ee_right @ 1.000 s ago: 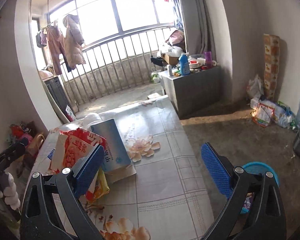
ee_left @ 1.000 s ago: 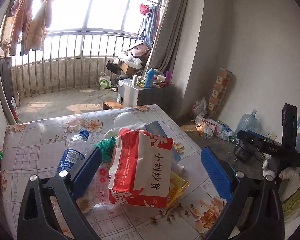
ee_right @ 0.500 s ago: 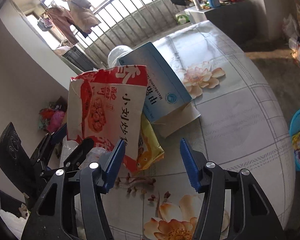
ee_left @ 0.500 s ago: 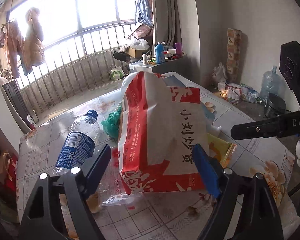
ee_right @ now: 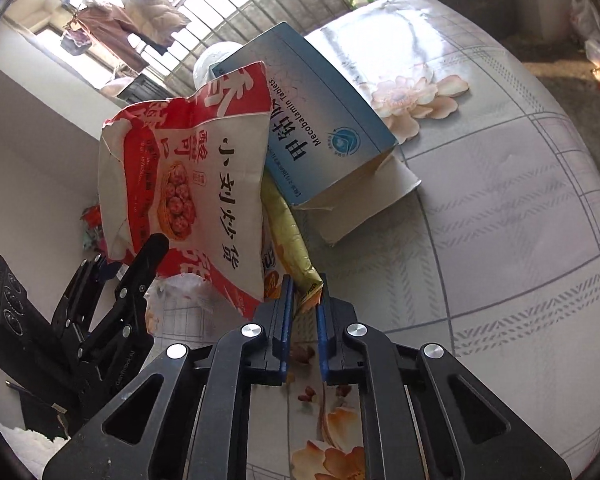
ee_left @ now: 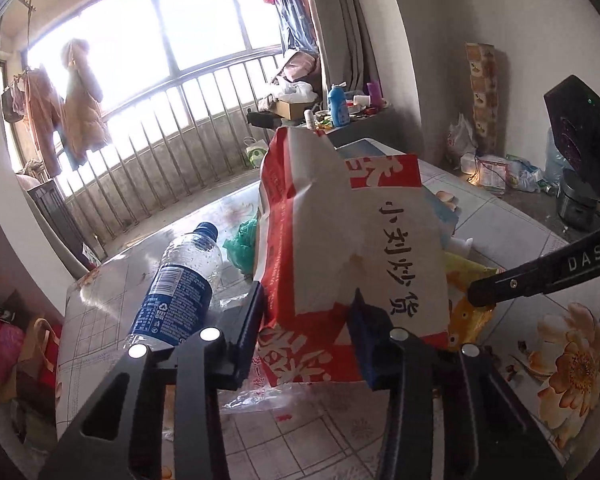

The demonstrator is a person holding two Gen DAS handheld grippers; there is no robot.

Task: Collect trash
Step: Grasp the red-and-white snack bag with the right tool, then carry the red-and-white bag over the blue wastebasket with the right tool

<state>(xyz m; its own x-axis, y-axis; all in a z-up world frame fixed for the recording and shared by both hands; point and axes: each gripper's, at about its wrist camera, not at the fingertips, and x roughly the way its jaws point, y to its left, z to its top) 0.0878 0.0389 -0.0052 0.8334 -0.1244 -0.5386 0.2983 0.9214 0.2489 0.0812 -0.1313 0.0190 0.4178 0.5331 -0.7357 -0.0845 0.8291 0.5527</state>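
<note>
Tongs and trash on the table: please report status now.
Left tongs closed on red-white snack bag. Right tongs closed on yellow wrapper. Bottle, blue box uncollected beside them.

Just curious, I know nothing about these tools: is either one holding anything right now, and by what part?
Left hand-held gripper pinches the red-and-white snack bag near its bottom edge. Right hand-held gripper pinches the yellow wrapper's lower corner.

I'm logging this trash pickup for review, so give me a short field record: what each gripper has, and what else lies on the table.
left gripper: jaws just closing on the red and white snack bag
right gripper: jaws just closing, pinching the corner of the yellow wrapper
also on table: water bottle, blue tablet box, green bag
</note>
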